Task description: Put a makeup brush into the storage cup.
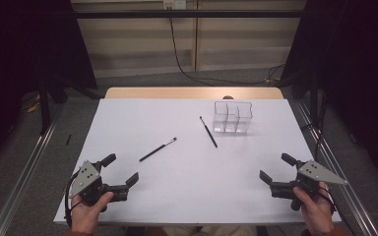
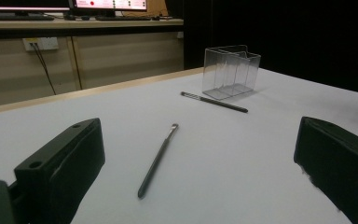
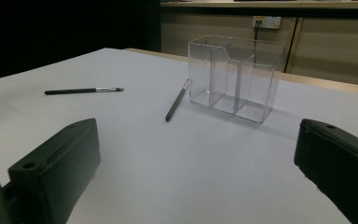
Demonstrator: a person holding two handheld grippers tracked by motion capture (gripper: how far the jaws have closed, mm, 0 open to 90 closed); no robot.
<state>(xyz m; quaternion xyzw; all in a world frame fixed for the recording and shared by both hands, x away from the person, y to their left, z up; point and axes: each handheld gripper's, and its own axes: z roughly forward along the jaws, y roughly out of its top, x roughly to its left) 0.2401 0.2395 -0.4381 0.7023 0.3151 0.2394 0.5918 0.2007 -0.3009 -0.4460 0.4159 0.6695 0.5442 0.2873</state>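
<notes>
Right now both your grippers sit at the near edge of the white table [image 1: 192,196], jaws spread wide, nothing between them: left gripper [image 1: 120,173] at 7 o'clock, right gripper [image 1: 275,167] at 5 o'clock.

Work in hand looks like brushes into the clear organizer [image 1: 233,117], which stands at about 1 o'clock, far side. Nearer brush [image 1: 158,149] lies flat at centre, roughly 11 o'clock from your left gripper, bristle end pointing up-right. Second brush [image 1: 208,132] lies just left of the organizer, apart from it, tip toward the far edge.

To do it well: take the nearer brush with the left, approach from above, jaws crossing the handle, not along it. Grip mid-handle so it doesn't swing. It's thin and lies flush on the table, so press low before closing. Take the second brush with the right; it's closer to that side.

Materials: brushes have slim dark handles, a pale ferrule, small tips; bristle type is hard to tell at this size. Organizer is transparent hard plastic, thin walls, several open-top compartments; probably light, so it may slide if bumped. Table surface is matte white, smooth, with a wood strip at the far edge.
</notes>
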